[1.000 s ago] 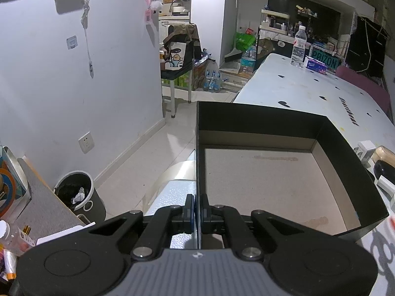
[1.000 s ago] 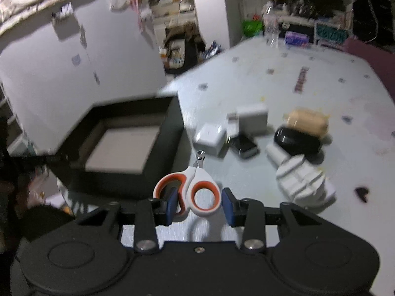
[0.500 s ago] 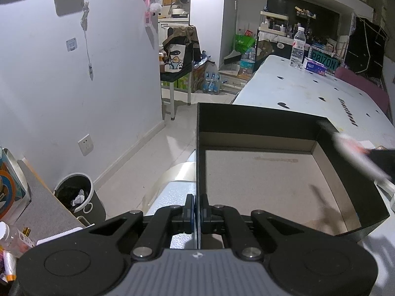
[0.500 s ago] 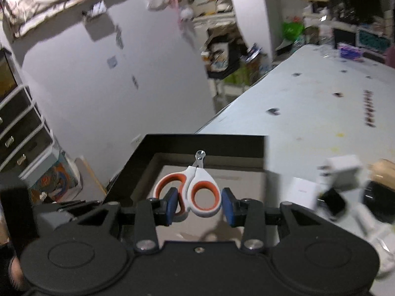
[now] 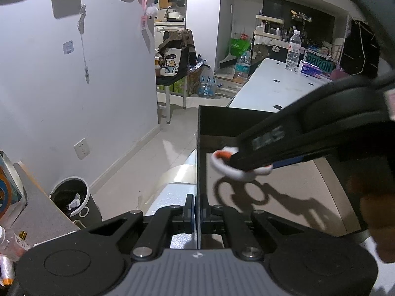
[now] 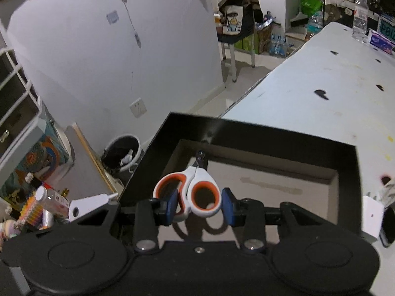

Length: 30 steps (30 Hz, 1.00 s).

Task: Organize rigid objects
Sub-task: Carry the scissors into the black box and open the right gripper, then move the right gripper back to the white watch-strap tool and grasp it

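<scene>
The left gripper (image 5: 197, 218) has its fingers pinched tight on the near wall of the black box (image 5: 198, 148), the thin cardboard edge running straight up between the two blue pads. The box sits at the near left corner of the white surface (image 6: 321, 86), its left wall along the surface's left edge, and its brown cardboard floor looks bare.

The right gripper (image 6: 199, 206) hangs over the open box, angled downward. Its fingers stand partly open with the scissors (image 6: 190, 190) between them; the blue pads bear on the outer sides of the white handles with orange-lined loops, so the scissors are held by the handles. The dark blades point away from the gripper toward the far wall of the box, and the pair is up in the air, above the box floor, throwing a looped shadow on the cardboard. In the left wrist view the same scissors (image 5: 222, 162) show under the black body of the right gripper (image 5: 249, 162), over the left half of the box.

Just off the box's right wall, a white block (image 6: 371, 215) and a dark item lie on the surface. A clear water bottle (image 6: 359, 17) stands near the far edge.
</scene>
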Each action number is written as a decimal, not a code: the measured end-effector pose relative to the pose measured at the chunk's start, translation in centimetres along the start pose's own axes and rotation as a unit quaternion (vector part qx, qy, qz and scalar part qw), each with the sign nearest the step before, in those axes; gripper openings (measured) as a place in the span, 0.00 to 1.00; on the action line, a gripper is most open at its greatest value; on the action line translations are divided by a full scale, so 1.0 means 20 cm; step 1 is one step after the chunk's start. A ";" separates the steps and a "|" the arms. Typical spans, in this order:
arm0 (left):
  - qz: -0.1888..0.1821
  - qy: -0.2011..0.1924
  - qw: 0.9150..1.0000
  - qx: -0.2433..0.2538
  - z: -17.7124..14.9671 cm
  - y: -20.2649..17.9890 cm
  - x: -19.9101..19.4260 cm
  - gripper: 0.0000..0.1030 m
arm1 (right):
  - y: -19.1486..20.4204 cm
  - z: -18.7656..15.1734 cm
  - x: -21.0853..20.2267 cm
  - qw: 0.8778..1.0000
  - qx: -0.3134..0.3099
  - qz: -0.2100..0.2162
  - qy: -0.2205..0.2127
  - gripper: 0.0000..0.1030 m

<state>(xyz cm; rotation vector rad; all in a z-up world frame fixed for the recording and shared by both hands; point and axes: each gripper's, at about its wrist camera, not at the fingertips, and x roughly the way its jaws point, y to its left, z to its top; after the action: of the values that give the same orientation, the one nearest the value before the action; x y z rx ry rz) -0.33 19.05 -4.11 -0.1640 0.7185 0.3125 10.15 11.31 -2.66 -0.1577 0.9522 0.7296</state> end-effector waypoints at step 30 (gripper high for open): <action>-0.008 0.002 1.000 -0.008 -0.02 0.01 0.01 0.05 | -0.22 -0.14 -0.53 0.997 0.006 0.002 -0.083 0.88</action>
<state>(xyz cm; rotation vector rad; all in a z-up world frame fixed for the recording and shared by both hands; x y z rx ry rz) -0.52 19.22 -4.52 -0.1859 0.7185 0.3030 7.17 1.50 3.26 -0.0832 0.7995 0.7284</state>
